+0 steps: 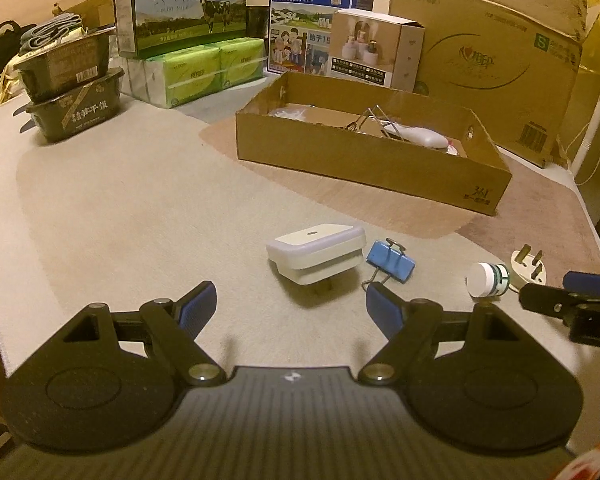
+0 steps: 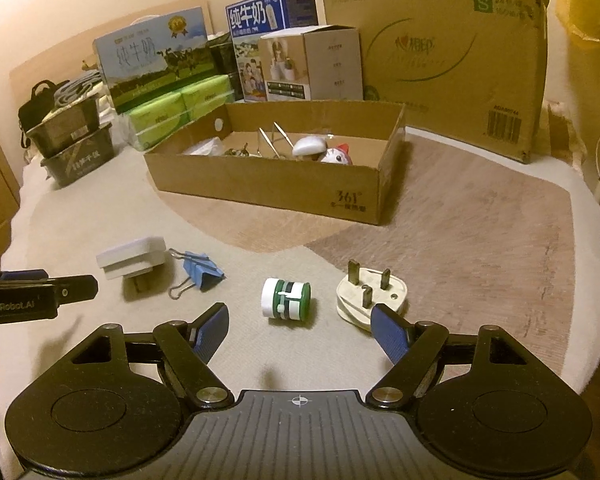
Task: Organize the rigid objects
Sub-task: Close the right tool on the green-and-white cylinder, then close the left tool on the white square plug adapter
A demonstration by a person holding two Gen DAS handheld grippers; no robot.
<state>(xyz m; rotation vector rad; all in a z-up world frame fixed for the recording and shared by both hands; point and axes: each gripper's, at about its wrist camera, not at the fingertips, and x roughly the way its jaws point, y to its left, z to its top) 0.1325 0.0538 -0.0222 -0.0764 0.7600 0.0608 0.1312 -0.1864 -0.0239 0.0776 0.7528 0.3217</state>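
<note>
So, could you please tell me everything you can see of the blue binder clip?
The blue binder clip is a folded body, metal by its look, with two silvery wire handles, one toward the box, one toward the cameras. It lies on its side on the cloth-covered surface, beside the white plug-in adapter and apart from the green-and-white cylinder. No gripper touches it.

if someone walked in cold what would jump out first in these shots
Four small things lie in a row on the pale cloth: a white adapter, a blue binder clip, a green and white roll and a white three-pin plug. Behind them sits an open cardboard box already holding a few items. Both grippers, left and right, hang open and empty over the row.
</note>
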